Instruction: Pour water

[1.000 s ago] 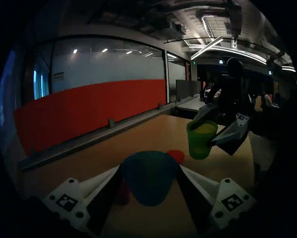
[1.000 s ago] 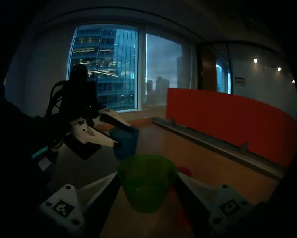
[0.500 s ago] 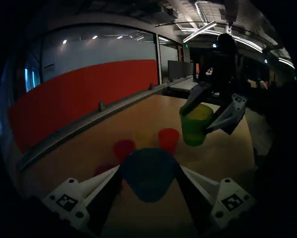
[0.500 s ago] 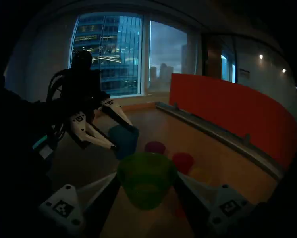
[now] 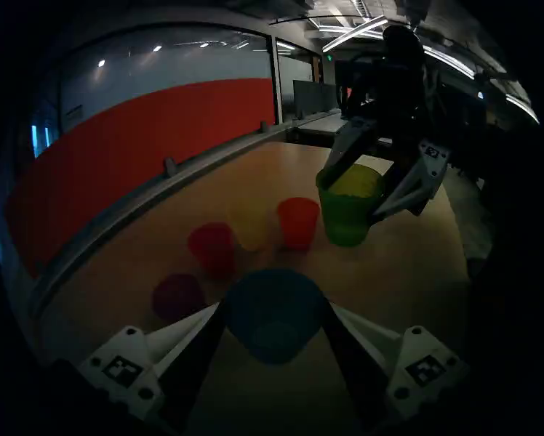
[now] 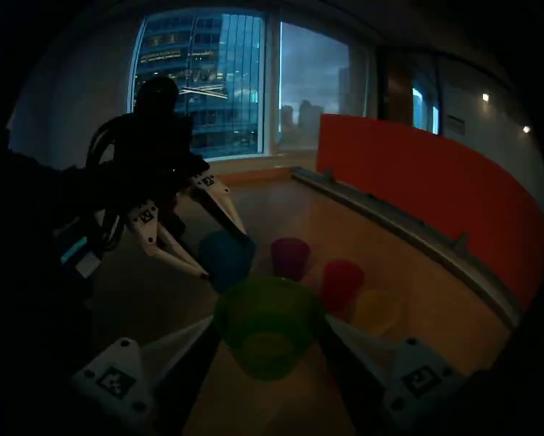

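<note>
In the left gripper view my left gripper [image 5: 274,327] is shut on a blue cup [image 5: 273,314], held upright above the wooden table [image 5: 417,261]. Farther off in that view, my right gripper [image 5: 356,195] holds a green cup [image 5: 347,205] upright. In the right gripper view my right gripper [image 6: 268,336] is shut on that green cup [image 6: 268,325], which has a little liquid at its bottom. The left gripper [image 6: 217,251] with the blue cup [image 6: 225,258] hangs to the left there.
Several cups stand on the table in a row: orange [image 5: 298,222], yellow [image 5: 253,228], red [image 5: 212,248] and purple [image 5: 178,297]. The right gripper view has the purple [image 6: 289,257], red [image 6: 341,283] and yellow [image 6: 374,312] cups. A red partition [image 5: 126,152] runs along the table's far edge.
Both grippers have tilted downward with their cups, so the row of cups on the table has come into view. The green cup has drawn nearer to the orange one.
</note>
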Demonstrator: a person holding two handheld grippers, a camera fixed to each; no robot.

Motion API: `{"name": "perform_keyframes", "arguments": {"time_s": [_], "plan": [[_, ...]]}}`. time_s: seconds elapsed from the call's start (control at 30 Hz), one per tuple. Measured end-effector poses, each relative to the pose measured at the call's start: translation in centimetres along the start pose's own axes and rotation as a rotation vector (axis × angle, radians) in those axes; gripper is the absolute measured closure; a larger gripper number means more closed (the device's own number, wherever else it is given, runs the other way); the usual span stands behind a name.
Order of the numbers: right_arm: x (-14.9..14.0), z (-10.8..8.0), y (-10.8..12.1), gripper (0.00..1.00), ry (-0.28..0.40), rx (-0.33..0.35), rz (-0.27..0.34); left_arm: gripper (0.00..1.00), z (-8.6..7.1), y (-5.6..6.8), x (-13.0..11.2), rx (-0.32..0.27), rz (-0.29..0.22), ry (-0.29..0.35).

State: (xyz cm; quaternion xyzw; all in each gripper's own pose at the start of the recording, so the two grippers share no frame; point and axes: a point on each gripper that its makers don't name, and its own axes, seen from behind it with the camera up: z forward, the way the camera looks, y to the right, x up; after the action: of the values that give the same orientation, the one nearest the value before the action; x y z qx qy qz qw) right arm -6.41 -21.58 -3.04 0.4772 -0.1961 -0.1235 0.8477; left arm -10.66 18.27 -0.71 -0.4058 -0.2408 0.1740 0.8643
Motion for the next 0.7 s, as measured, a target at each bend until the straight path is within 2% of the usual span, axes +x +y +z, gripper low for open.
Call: {"name": "perform_keyframes", "arguments": {"time_s": [0.33,0.7], "plan": [[-1.9,1.2,-0.3,0.07,-0.051,0.024,0.001,0.1,1.6,0.5,-1.9,-0.04,-0.009,-0.056],[-4.1,2.5,-0.8,0.06,-0.092,0.045,0.003,0.09,2.8,0.6,-3.3,-0.056,-0.012,-0.089]]}}
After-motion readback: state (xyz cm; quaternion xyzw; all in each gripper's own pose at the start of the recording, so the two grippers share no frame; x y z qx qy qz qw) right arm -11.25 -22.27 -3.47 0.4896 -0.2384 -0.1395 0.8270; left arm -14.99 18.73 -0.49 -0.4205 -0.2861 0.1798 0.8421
